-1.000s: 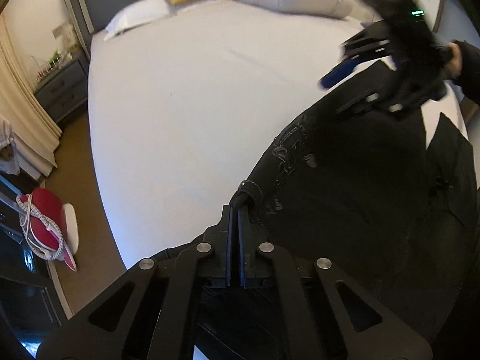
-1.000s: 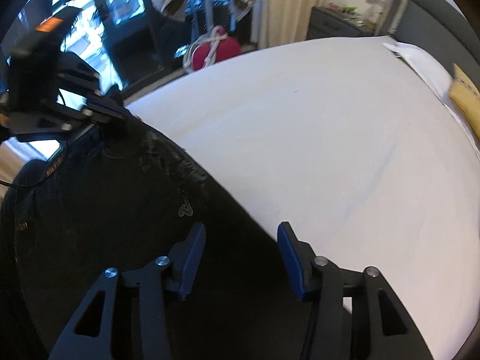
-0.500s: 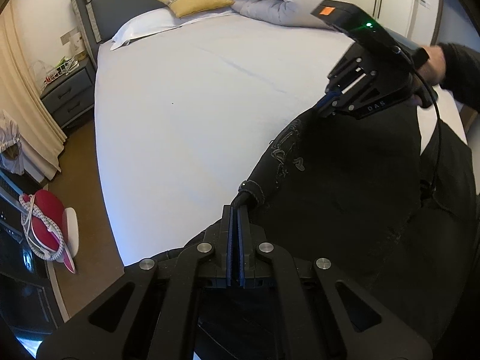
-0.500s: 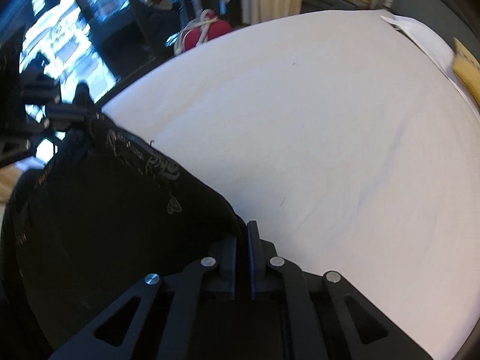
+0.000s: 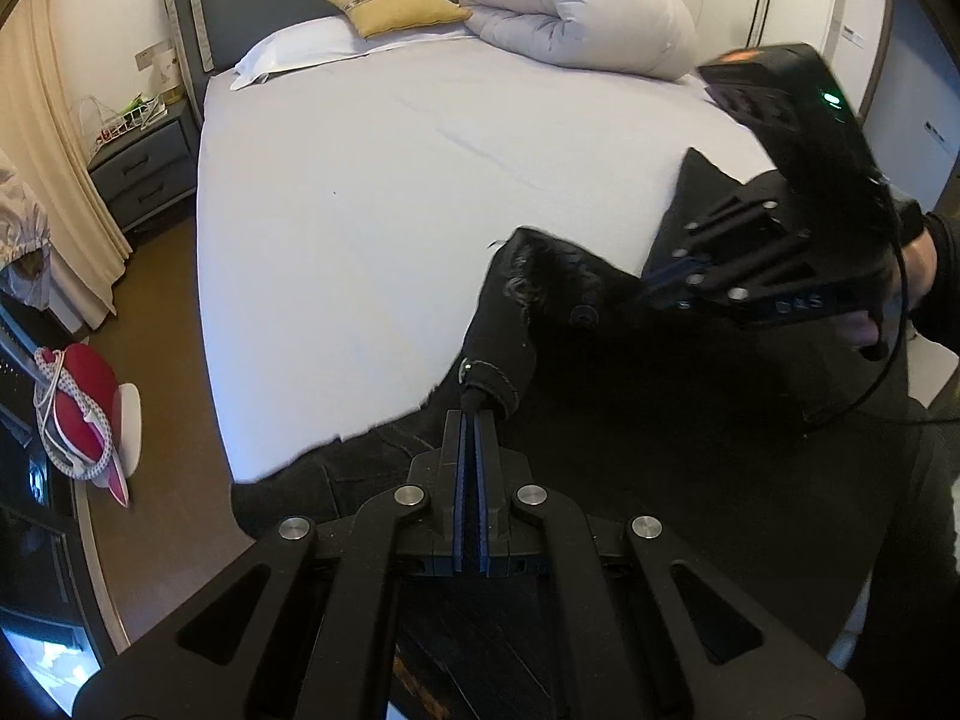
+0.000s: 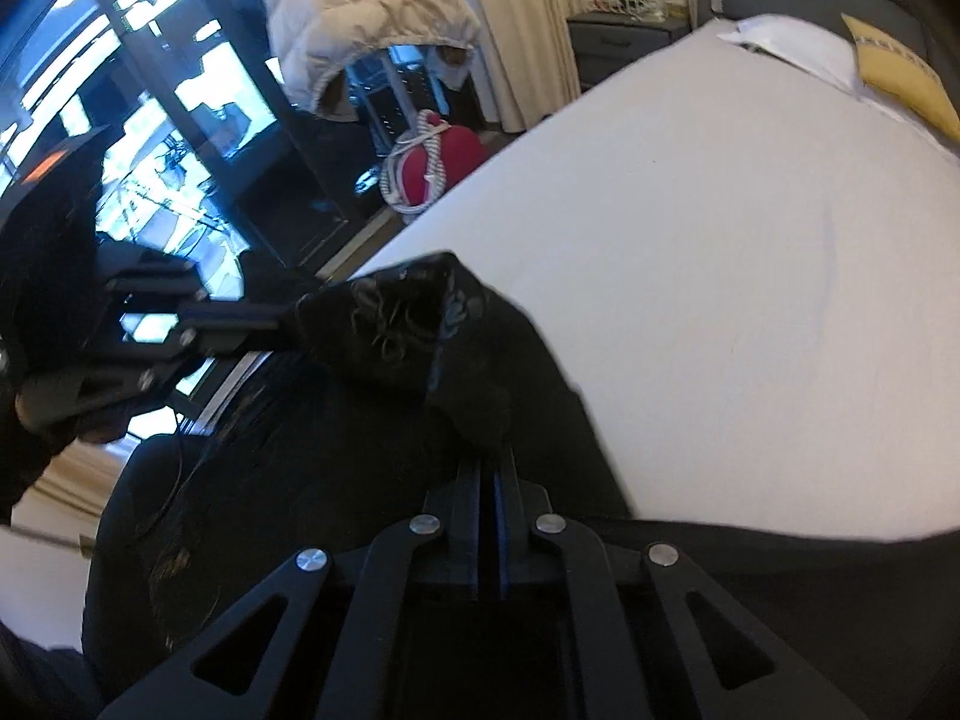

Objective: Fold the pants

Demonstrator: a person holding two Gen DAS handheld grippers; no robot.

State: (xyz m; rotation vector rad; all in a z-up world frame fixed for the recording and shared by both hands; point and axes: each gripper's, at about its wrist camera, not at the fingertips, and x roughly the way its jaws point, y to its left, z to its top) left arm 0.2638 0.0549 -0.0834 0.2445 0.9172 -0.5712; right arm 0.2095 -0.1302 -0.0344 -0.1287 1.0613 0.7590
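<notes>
Black pants (image 5: 648, 372) lie over the near corner of a white bed (image 5: 372, 192), part lifted off the sheet. My left gripper (image 5: 469, 414) is shut on the waistband edge. My right gripper (image 6: 491, 456) is shut on another part of the same edge of the pants (image 6: 384, 432). In the left wrist view the right gripper (image 5: 660, 291) sits to the right, pinching the cloth. In the right wrist view the left gripper (image 6: 282, 324) holds the cloth at the left. The waistband bunches up between the two grippers.
Pillows (image 5: 300, 48), a yellow cushion (image 5: 396, 6) and a rolled duvet (image 5: 576, 18) lie at the headboard. A nightstand (image 5: 144, 168) and curtain stand left of the bed. A red object with a cord (image 5: 78, 408) is on the floor. A beige jacket (image 6: 360, 12) hangs on a rack.
My right gripper was open over the pants, then shut on the waistband edge. Both grippers have lifted the edge and the two hands have come closer, bunching the cloth.
</notes>
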